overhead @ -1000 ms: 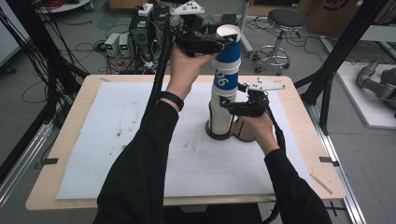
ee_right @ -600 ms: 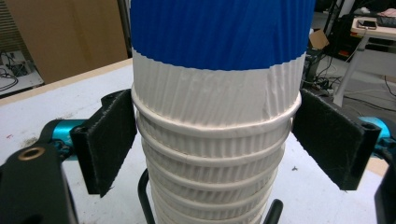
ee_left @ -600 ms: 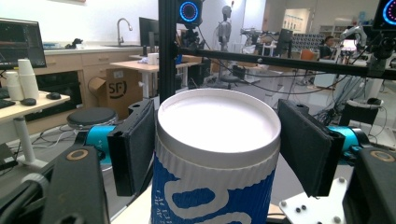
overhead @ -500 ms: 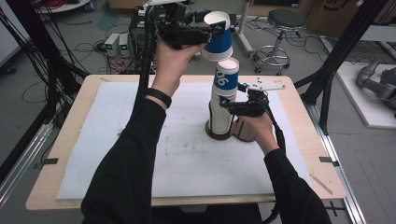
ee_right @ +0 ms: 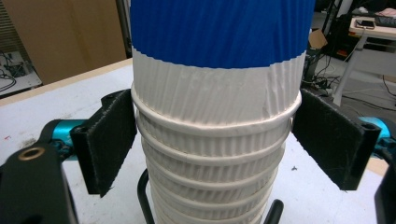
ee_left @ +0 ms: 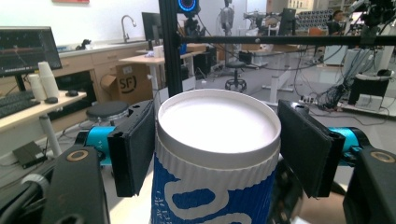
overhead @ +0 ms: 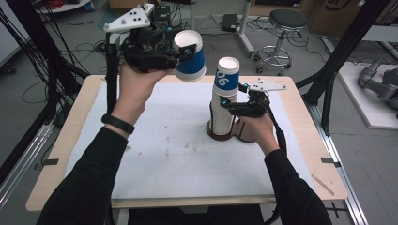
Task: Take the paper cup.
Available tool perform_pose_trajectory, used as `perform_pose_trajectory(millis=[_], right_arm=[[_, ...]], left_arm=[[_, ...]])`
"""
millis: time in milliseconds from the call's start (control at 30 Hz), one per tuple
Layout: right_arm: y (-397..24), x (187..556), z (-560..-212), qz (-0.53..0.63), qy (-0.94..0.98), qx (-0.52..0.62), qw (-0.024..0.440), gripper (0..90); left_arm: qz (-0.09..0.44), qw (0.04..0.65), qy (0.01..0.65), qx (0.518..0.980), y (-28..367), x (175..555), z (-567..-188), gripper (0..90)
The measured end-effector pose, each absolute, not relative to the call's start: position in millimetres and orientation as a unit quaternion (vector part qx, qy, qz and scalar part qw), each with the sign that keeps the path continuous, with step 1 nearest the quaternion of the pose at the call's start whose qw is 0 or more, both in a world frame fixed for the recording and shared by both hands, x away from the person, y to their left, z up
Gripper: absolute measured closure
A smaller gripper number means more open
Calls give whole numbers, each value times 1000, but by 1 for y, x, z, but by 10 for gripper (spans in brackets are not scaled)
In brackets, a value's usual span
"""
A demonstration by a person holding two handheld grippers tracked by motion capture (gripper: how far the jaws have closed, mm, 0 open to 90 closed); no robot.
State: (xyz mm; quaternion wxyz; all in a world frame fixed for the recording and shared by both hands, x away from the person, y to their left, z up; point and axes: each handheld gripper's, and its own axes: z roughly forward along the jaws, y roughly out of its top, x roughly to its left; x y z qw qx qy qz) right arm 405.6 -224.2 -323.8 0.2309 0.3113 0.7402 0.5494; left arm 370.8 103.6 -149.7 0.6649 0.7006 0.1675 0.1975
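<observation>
The left gripper [overhead: 190,49], in the upper left of the high view, is clamped on a single blue-and-white paper cup [overhead: 189,63], its black pads pressing the ribbed wall just under the rim on both sides; in the left gripper view the same cup [ee_left: 217,154] stands upright between the jaws with its white inside showing. The cup hangs in the air, clear of the stack of cups [overhead: 224,101] that stands near the middle of the frame on a dark round holder [overhead: 220,133] on the white table cover [overhead: 155,159]. The right gripper [overhead: 230,104] straddles that stack partway up; in the right gripper view its left pad [ee_right: 112,140] touches the rims, while the right pad sits so near the stack's edge that I cannot tell whether it presses. So one cup appears to be off the pile; what is left, I judge, is to set it down somewhere on the table and then pull the next, with several cups remaining nested. The left hand [overhead: 136,86] is raised high with the forearm sloping up from the lower left; the right hand [overhead: 256,129] sits low by the holder, its wrist level.
</observation>
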Motion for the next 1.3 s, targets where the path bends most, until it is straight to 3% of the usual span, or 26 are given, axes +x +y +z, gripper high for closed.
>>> perform_pose_trajectory(millis=[700, 1300], right_arm=[[-224, 405, -324, 546, 742, 310, 234, 148], [-224, 404, -323, 542, 744, 310, 238, 147]], left_arm=[[172, 637, 189, 727, 140, 311, -257, 304], [136, 639, 214, 726, 148, 299, -329, 304]])
